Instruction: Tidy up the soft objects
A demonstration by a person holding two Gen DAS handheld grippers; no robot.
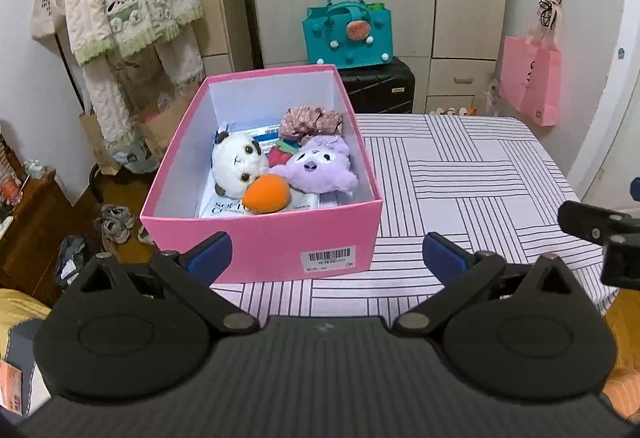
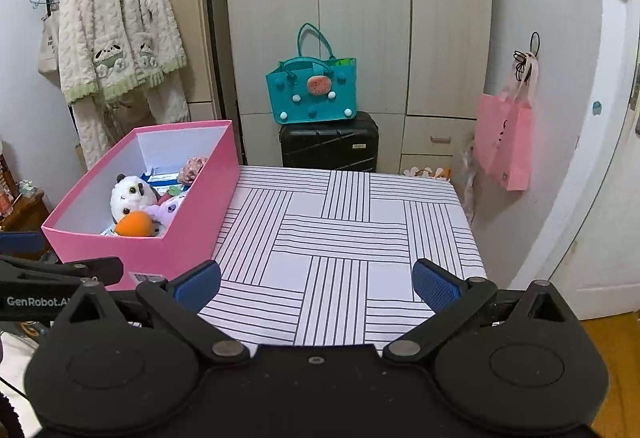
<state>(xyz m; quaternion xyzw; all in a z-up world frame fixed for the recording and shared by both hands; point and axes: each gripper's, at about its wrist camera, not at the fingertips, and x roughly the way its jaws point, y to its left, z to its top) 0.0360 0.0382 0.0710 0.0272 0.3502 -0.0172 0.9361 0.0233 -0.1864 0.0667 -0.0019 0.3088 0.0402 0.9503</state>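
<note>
Striped table (image 2: 344, 222): pink box (image 1: 264, 242) holds plush toys (image 1: 240, 162); both grippers' fingers (image 1: 210, 256) spread, empty.

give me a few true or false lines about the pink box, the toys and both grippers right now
1. The pink cardboard box holds an orange carrot plush and a purple plush toy. True.
2. The left gripper is shut on the carrot plush. False: it is open and empty.
3. The white panda-like plush lies on the striped tablecloth. False: it is inside the box.
4. The right gripper is open, holding nothing. True.
5. A teal felt handbag sits on a black suitcase. True.
</note>
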